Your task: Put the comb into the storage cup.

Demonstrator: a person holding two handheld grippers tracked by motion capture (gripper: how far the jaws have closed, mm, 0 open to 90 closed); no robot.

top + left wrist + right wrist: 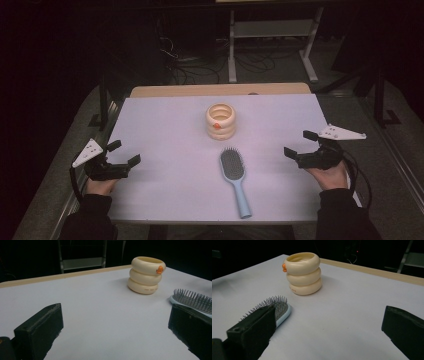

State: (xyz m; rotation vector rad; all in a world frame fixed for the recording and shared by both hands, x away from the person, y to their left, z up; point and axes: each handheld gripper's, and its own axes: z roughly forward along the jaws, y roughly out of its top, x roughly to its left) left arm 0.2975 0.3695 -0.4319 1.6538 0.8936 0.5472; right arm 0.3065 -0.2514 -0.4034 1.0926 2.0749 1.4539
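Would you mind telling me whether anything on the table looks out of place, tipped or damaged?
Nothing stands out. The cream ringed cup stands upright, the blue hairbrush lies flat, bristles up, just in front of it, apart from it, and nothing looks spilled or broken.

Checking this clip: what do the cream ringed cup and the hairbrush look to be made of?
The ringed cup: likely moulded plastic or glazed ceramic, smooth with a soft sheen, hollow, three stacked bulges, with a small orange mark near the rim. The look alone does not settle which.
The hairbrush: pale blue plastic body and handle with a matte look, a grey pad and thin dark bristles, probably plastic or wire pins.
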